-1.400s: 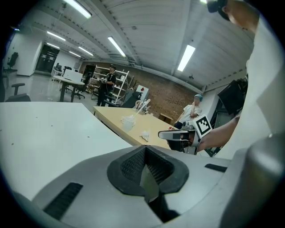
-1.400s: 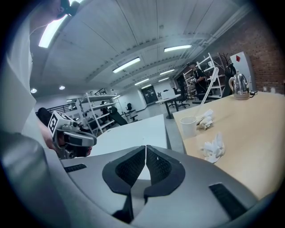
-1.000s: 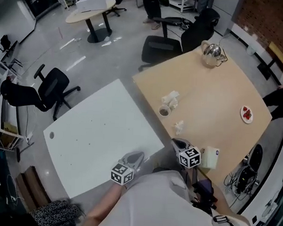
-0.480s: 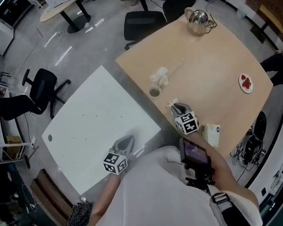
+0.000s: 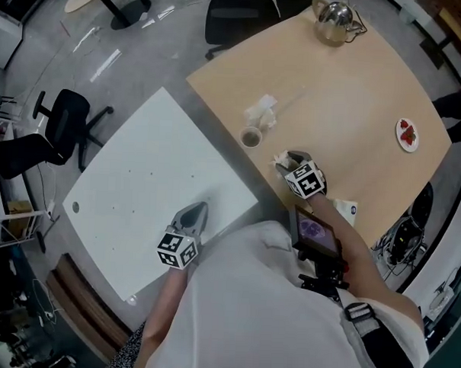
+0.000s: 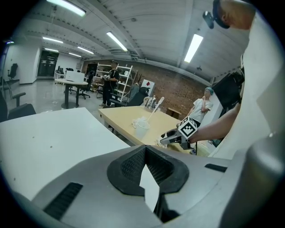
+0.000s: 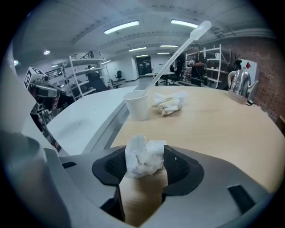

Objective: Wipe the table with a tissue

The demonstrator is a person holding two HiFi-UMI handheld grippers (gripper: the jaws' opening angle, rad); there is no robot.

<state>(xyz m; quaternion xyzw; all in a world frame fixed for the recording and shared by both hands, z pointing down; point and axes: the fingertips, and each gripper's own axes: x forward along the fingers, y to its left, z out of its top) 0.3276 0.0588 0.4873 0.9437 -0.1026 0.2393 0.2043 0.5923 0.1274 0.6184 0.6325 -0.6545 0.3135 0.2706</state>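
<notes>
A small crumpled white tissue [image 7: 143,158] lies on the wooden table [image 5: 356,93] near its front edge. My right gripper [image 7: 143,168] points down at it, and its jaws have just been opening. They now stand wide on either side of the tissue [image 5: 280,159] without squeezing it. From the head view the right gripper [image 5: 289,159] sits just behind the tissue. My left gripper [image 5: 192,213] hovers over the white table [image 5: 131,198] near its front corner. Its jaws [image 6: 146,171] are drawn together with nothing in them.
A paper cup [image 5: 251,137] with a long stick in it and a second crumpled tissue [image 5: 262,111] lie further along the wooden table. A kettle [image 5: 335,12], a plate of red food [image 5: 407,135] and a tissue pack [image 5: 347,210] also sit there. Office chairs [image 5: 238,18] stand beyond.
My right gripper has moved forward and down over the wooden table until the small tissue sits between its jaws. The left gripper has shifted a little over the white table.
</notes>
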